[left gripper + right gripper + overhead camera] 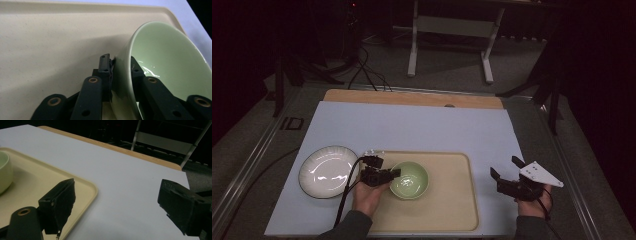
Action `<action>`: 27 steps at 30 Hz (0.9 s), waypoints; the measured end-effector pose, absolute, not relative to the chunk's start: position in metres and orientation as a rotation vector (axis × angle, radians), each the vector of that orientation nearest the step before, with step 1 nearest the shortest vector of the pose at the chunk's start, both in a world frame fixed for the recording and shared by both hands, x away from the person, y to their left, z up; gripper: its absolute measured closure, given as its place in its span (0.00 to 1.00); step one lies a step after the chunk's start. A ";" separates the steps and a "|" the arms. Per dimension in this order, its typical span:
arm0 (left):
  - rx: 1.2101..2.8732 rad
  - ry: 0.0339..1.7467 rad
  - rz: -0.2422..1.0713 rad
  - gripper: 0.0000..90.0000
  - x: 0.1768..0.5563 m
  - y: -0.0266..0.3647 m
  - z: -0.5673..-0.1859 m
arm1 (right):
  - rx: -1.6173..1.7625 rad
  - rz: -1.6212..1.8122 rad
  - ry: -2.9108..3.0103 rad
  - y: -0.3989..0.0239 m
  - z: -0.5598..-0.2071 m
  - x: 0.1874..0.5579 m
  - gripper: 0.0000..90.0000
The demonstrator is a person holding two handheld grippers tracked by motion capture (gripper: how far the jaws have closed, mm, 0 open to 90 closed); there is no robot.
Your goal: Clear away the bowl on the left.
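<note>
Green bowl [165, 65] rim between left gripper [393, 173] fingers [103, 67] (tray [452, 210] beneath), white plate [326, 171] beside

Dim room, grey floor [447, 70], white-framed desk [452, 30] behind.

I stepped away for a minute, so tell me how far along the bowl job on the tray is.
Done: the green bowl sits on the beige tray. In hand: the left tongs straddle its rim, one jaw outside, one inside. Left: the white plate lies beside the tray, untouched, perhaps next. The right tongs hang open over the table.
</note>
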State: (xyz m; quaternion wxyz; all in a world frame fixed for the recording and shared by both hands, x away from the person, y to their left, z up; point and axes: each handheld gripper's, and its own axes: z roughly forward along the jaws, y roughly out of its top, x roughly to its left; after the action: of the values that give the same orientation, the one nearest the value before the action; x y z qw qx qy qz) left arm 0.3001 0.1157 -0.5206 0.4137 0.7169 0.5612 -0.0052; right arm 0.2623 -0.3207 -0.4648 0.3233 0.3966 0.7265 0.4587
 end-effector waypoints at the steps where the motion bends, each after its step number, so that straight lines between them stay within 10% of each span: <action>1: 1.804 1.411 -0.023 0.86 0.301 0.116 -0.521 | 1.040 1.204 1.906 -0.321 -0.465 0.262 0.16; 27: 1.786 1.388 0.021 0.41 0.299 0.123 -0.502 | 1.046 1.210 1.907 -0.321 -0.464 0.262 0.16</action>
State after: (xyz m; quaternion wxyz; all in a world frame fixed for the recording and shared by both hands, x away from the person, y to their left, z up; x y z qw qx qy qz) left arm 0.2992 0.1231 -0.5025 0.4257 0.7143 0.5554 0.0084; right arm 0.2622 -0.3210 -0.4644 0.3207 0.3980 0.7258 0.4604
